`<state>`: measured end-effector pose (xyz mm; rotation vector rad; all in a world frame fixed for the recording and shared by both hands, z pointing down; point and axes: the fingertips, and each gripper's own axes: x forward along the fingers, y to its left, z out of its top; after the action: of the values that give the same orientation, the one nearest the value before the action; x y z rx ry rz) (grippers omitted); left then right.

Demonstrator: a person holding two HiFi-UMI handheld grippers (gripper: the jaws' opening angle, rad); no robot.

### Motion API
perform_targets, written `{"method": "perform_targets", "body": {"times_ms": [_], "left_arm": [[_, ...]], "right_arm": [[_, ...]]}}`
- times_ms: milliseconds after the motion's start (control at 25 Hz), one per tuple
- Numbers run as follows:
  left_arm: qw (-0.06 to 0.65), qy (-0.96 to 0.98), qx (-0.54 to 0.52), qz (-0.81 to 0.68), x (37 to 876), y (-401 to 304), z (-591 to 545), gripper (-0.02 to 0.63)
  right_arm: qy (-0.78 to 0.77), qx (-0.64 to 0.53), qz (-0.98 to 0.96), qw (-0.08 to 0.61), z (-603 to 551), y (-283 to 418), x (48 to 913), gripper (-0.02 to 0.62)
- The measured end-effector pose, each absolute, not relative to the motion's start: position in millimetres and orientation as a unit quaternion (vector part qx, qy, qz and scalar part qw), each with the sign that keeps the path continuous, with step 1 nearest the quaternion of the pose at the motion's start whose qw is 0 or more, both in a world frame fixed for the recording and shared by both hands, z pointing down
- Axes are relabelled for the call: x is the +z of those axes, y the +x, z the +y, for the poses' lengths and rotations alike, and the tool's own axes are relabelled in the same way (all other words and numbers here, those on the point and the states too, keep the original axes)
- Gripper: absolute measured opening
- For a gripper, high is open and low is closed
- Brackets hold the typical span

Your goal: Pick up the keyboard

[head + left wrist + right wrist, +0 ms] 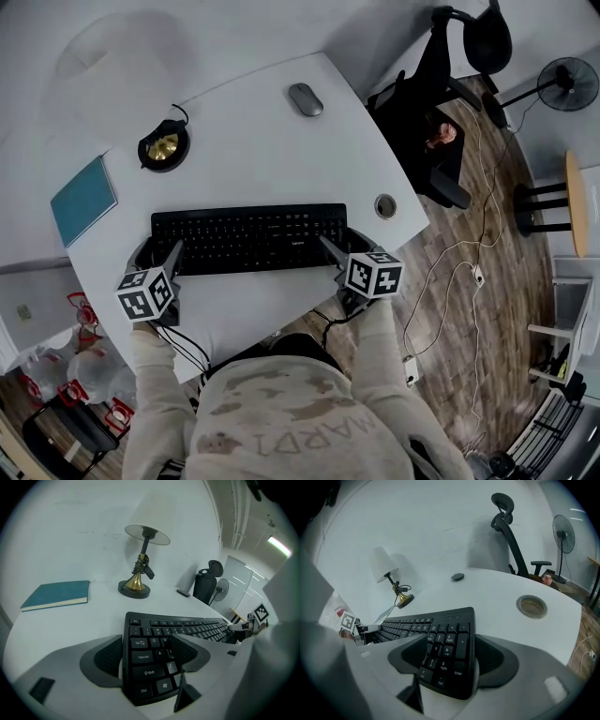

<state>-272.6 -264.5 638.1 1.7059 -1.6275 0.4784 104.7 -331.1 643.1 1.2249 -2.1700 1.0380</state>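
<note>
A black keyboard (248, 239) lies flat near the front edge of the white desk (253, 150). My left gripper (161, 251) is at its left end. In the left gripper view the Ctrl and Shift end of the keyboard (145, 657) sits between the jaws of that gripper (146, 641). One pad is just off the end edge, the other over the keys. My right gripper (342, 246) straddles the number-pad end (445, 648) the same way (452, 641), with a thin gap at the outer pad. Both grippers are open.
A brass lamp (163, 146) and a teal book (82, 199) are at the back left. A grey mouse (305, 98) lies at the far edge, and a cable grommet (385, 206) is right of the keyboard. A black office chair (431, 103) stands beyond the desk's right side.
</note>
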Motion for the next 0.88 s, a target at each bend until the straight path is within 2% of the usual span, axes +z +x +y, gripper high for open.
{"method": "perform_targets", "body": {"times_ms": [200, 880], "left_arm": [[0.359, 0.657, 0.183, -0.637, 635, -271, -264, 0.33], [0.244, 0.665, 0.107, -0.698, 532, -262, -255, 0.33]], "right_arm": [[0.458, 0.347, -0.784, 0.234, -337, 107, 640, 0.321], [0.458, 0.239, -0.842, 0.156, -356, 108, 543, 0.321]]}}
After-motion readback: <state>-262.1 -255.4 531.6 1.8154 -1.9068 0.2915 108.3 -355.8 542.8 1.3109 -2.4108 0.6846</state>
